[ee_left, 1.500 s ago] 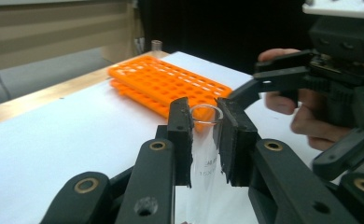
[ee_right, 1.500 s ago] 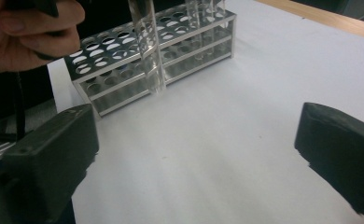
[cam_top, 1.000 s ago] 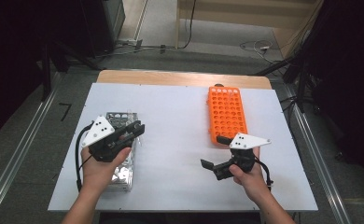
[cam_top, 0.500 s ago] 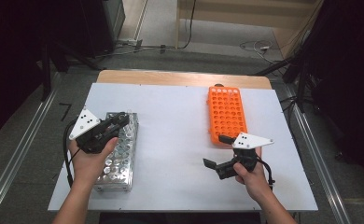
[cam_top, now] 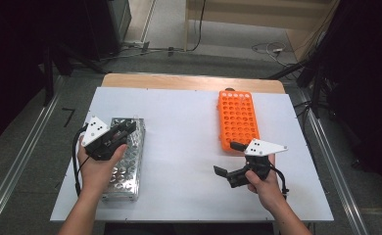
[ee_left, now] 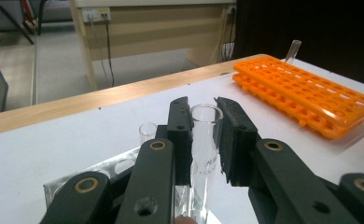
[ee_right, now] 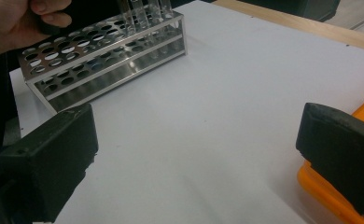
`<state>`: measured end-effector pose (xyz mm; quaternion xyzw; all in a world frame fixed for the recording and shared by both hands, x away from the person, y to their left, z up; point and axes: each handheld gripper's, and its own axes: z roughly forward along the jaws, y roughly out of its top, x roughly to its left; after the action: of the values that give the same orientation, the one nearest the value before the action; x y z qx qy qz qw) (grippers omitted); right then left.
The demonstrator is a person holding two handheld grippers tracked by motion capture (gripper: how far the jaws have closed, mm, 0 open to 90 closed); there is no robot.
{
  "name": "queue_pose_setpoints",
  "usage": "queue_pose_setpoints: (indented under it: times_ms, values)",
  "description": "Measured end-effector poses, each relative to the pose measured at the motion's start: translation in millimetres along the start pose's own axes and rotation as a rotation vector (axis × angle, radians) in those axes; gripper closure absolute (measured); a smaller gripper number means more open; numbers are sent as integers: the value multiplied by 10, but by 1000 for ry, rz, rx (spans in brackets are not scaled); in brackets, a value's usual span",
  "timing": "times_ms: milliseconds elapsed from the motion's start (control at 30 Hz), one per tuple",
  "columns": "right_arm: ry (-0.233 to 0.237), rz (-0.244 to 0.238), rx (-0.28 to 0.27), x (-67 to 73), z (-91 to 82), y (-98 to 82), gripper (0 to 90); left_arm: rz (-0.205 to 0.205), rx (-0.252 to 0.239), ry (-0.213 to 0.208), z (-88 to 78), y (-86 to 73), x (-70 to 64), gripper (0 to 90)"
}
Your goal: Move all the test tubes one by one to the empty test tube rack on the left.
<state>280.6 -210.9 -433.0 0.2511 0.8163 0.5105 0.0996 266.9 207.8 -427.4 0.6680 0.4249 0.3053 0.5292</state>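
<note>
Your left gripper (ee_left: pixel 203 140) has its jaws pinching a clear glass test tube (ee_left: pixel 203 154) just below the rim; the tube stands upright over the metal rack (cam_top: pixel 125 161) at the left of the desk (cam_top: pixel 189 132). The step in hand appears to be taking a tube out of this rack for transfer to the orange rack (cam_top: pixel 238 120) at the right. Your right gripper (cam_top: pixel 228 169) rests low over the desk just in front of the orange rack, jaws spread wide with nothing between them. For the next move, lift the tube straight up until its base is free of the rack holes, keeping it vertical so the glass does not bind against the metal plate. Then carry it across to the orange rack and lower it into a free hole. A second tube (ee_left: pixel 147 133) stands just beside the held one; do not knock it on the way up. The lower end of the held tube is cut off in the left gripper view, so you cannot tell whether it is seated in a hole or already clear. In the high view your left hand (cam_top: pixel 98 169) covers part of the metal rack.
</note>
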Motion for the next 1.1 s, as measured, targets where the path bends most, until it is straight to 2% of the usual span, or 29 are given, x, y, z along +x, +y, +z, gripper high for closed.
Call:
queue_pose_setpoints:
  times_ms: [233,433,533,733,933,1100]
  values:
    - [-2,0,1,-4,-3,-4,0,-1,60,20,32,-61,-16,759]
    - [-3,0,1,-11,-3,-9,0,-5,113,56,36,-66,-40,756]
    - [-6,1,1,-14,-3,-10,0,8,146,66,50,-67,-61,754]
    - [-6,0,4,-19,-3,-12,0,-20,197,68,80,-81,-50,755]
    - [-10,3,5,-23,3,-17,0,-11,237,72,113,-76,-70,750]
    - [-12,1,6,-26,4,-17,0,-23,257,64,124,-75,-66,747]
